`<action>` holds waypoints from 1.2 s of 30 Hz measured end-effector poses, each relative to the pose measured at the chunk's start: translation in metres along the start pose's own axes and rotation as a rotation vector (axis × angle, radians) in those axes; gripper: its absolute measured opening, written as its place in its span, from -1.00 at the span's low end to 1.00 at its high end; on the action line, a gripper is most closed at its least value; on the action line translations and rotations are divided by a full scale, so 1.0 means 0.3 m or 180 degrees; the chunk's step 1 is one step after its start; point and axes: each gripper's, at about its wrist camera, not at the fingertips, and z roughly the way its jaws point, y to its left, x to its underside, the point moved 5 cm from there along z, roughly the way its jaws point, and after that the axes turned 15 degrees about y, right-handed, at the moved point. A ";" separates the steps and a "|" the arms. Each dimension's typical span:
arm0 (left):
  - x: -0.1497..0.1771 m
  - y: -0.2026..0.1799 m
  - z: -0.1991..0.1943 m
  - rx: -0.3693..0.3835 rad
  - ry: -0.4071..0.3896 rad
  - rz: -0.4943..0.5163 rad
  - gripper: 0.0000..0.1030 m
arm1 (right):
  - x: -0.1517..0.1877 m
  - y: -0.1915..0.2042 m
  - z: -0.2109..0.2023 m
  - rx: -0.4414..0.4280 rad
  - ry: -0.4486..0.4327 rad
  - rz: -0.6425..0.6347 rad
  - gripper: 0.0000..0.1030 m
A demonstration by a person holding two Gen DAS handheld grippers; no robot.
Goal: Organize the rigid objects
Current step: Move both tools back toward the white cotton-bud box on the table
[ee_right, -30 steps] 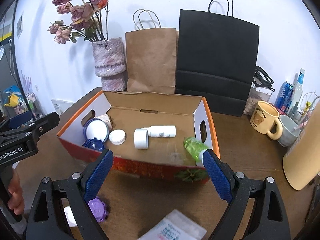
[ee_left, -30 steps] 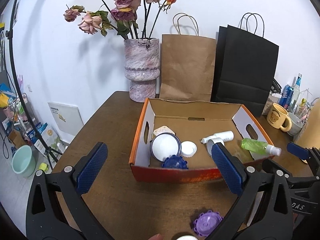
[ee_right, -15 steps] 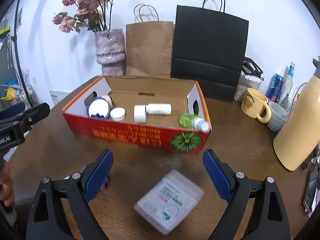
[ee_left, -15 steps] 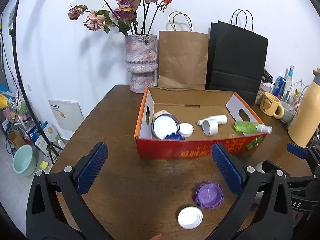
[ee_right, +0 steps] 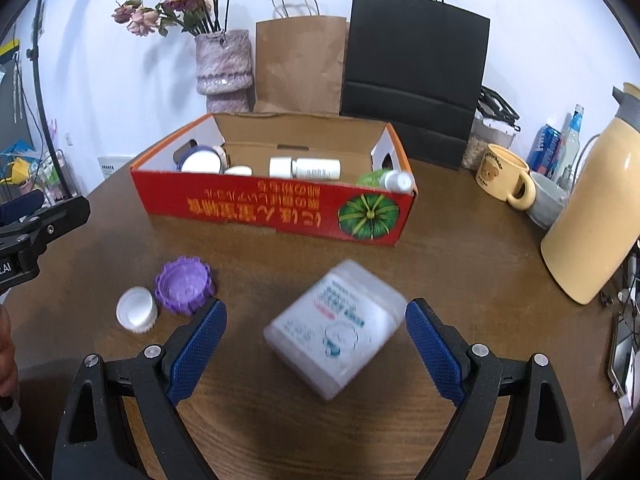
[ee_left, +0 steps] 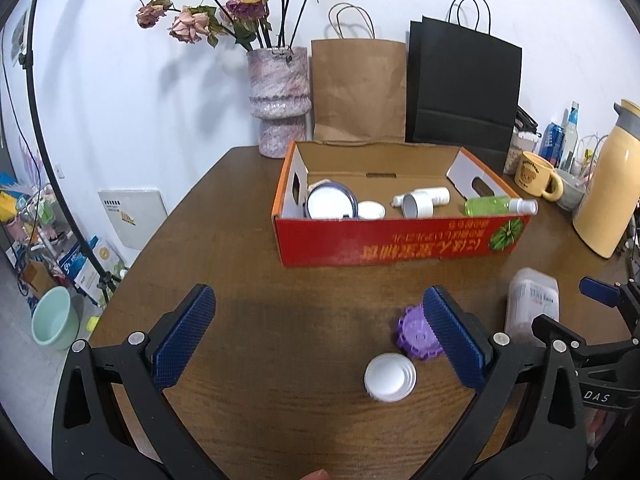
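A red cardboard box (ee_left: 400, 242) (ee_right: 256, 210) stands on the brown table and holds a white jar lid, white caps, a white bottle (ee_left: 424, 199) and a green bottle (ee_left: 496, 206). In front of it lie a purple toothed cap (ee_left: 416, 334) (ee_right: 184, 285), a white cap (ee_left: 390, 377) (ee_right: 136, 309) and a clear white-labelled plastic box (ee_right: 334, 328) (ee_left: 530, 300). My left gripper (ee_left: 316, 340) is open and empty, the two caps near its right finger. My right gripper (ee_right: 316, 350) is open, with the plastic box between its fingers, untouched.
A pink vase of dried roses (ee_left: 278, 102), a brown paper bag (ee_left: 358, 90) and a black bag (ee_left: 462, 84) stand behind the box. A yellow mug (ee_right: 504, 176), a grey bowl and a yellow thermos (ee_right: 592, 220) stand at right. The table's left edge drops to the floor.
Both grippers have pulled back from the box toward the table's front. The caps and the plastic box have come into view between and near the fingers. Both stay open.
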 end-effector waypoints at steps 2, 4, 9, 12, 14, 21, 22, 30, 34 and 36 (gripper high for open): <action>0.020 -0.005 0.007 -0.0005 0.0020 0.0016 1.00 | 0.019 -0.002 0.008 0.0002 0.0030 0.0007 0.83; 0.034 -0.009 0.015 -0.0001 0.0036 0.0035 1.00 | 0.038 -0.003 0.018 0.0007 0.0066 0.0017 0.83; 0.059 -0.012 0.037 -0.0069 0.0026 0.0050 1.00 | 0.065 0.003 0.046 -0.0006 0.0146 0.0012 0.83; 0.065 -0.012 0.045 -0.0083 0.0026 0.0052 1.00 | 0.065 0.009 0.065 0.0008 0.0177 0.0013 0.83; 0.067 -0.011 0.050 -0.0086 0.0019 0.0049 1.00 | 0.063 0.008 0.079 0.0006 0.0196 0.0032 0.83; 0.077 0.006 0.077 -0.0091 0.0047 -0.0021 1.00 | 0.028 -0.009 0.130 0.0110 0.0262 0.0219 0.83; 0.077 0.010 0.082 -0.0091 0.0066 -0.0034 1.00 | 0.023 -0.010 0.137 0.0119 0.0275 0.0241 0.83; 0.079 0.019 0.093 -0.0106 0.0100 -0.0093 1.00 | -0.017 -0.015 0.201 0.0250 0.0387 0.0413 0.83; 0.081 0.021 0.094 -0.0109 0.0104 -0.0098 1.00 | -0.016 -0.037 0.225 0.0291 0.0442 0.0494 0.83; 0.080 0.022 0.094 -0.0102 0.0107 -0.0098 1.00 | -0.013 -0.051 0.224 0.0288 0.0442 0.0533 0.83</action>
